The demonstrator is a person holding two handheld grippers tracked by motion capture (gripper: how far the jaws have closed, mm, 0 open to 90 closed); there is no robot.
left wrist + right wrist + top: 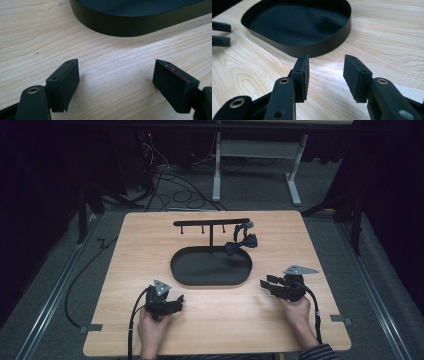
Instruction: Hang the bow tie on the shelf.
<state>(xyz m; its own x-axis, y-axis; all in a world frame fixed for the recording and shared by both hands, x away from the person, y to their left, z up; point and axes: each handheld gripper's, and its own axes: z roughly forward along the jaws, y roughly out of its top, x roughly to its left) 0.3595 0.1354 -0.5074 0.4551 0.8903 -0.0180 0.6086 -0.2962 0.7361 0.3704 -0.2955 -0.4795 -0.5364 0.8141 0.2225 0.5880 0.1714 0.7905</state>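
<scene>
Currently my left tongs (176,300) at 7 o'clock and right tongs (266,285) at 4 o'clock sit spread, empty, flanking the black oval tray (182,270) on the tabletop (135,245).

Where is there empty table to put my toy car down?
Bare wood lies left of the black oval tray, out to the light wooden table's left edge, and again right of the tray. There is more along the near edge, between the left gripper and right gripper. It is crowded at the back, where a black T-shaped stand holds a black bow.
</scene>
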